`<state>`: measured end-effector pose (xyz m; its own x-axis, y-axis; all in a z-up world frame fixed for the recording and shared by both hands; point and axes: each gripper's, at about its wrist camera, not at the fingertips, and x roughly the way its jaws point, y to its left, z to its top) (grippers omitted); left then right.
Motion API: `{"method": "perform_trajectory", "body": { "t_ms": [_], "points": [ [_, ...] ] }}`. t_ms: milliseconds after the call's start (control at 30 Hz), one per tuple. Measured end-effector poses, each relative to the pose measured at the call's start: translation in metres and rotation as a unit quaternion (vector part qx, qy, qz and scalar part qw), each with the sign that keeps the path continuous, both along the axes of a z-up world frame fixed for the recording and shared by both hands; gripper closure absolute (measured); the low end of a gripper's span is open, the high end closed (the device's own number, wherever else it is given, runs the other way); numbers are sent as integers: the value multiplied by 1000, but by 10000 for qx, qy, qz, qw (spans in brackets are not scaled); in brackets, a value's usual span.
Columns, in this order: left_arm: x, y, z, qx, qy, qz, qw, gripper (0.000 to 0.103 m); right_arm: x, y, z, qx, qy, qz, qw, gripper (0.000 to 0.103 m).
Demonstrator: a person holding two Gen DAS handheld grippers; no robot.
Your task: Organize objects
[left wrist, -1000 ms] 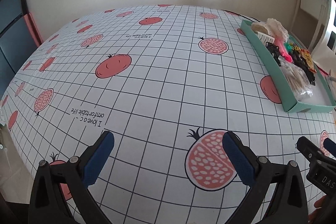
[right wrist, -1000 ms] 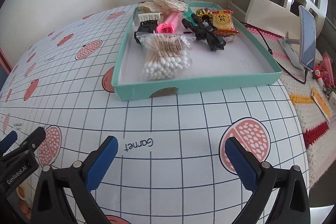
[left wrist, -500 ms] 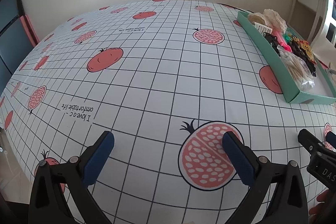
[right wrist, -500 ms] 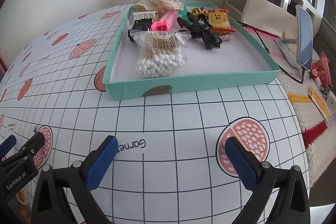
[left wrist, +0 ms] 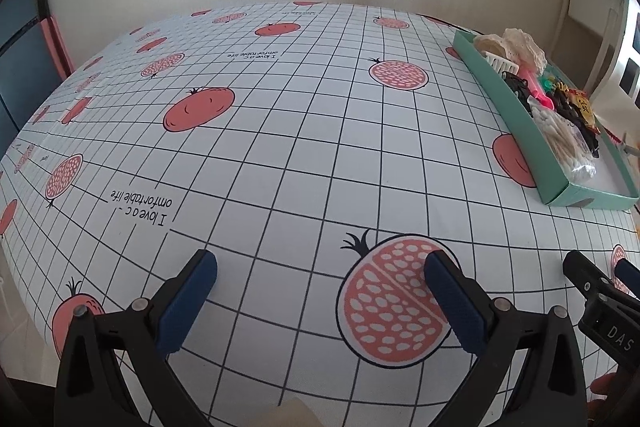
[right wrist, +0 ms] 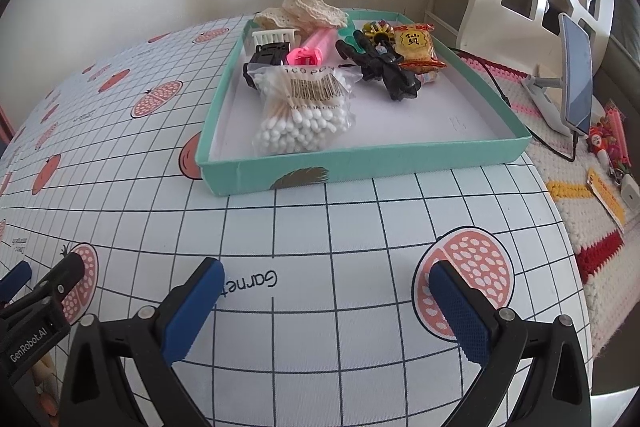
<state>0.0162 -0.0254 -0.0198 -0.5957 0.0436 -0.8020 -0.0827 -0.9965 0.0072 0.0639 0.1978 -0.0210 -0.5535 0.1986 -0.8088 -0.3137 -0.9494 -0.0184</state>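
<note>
Gridded tablecloth (right wrist: 320, 227) bears a teal tray (right wrist: 360, 163) gathering small items; both grippers (left wrist: 320, 287) (right wrist: 326, 291) hover, jaws apart, holding nothing.

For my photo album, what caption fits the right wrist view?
Open right claw hovering over the gridded tablecloth, facing a teal tray of cotton swabs and trinkets.

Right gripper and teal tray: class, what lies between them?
Only bare grid-patterned tablecloth, printed "Garnet", separates the right gripper from the teal tray; the right wrist view shows this.
</note>
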Motion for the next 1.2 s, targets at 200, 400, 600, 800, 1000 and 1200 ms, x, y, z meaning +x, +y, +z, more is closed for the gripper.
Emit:
{"method": "perform_trajectory", "body": {
  "t_ms": [200, 400, 600, 800, 1000, 1200],
  "points": [
    [0, -1, 0, 12, 8, 11, 10000, 0, 1, -1, 0, 26, 62, -11, 10000, 0],
    [0, 0, 0, 15, 22, 44, 10000, 0, 1, 0, 0, 26, 66, -8, 10000, 0],
    [0, 1, -1, 9, 33, 70, 10000, 0, 1, 1, 0, 26, 66, -1, 10000, 0],
    [1, 1, -1, 8, 34, 67, 10000, 0, 1, 1, 0, 27, 68, 0, 10000, 0],
    [0, 0, -1, 8, 34, 63, 10000, 0, 1, 0, 0, 28, 70, 0, 10000, 0],
    [0, 0, -1, 7, 34, 52, 10000, 0, 1, 0, 0, 29, 72, -1, 10000, 0]
  ]
}}
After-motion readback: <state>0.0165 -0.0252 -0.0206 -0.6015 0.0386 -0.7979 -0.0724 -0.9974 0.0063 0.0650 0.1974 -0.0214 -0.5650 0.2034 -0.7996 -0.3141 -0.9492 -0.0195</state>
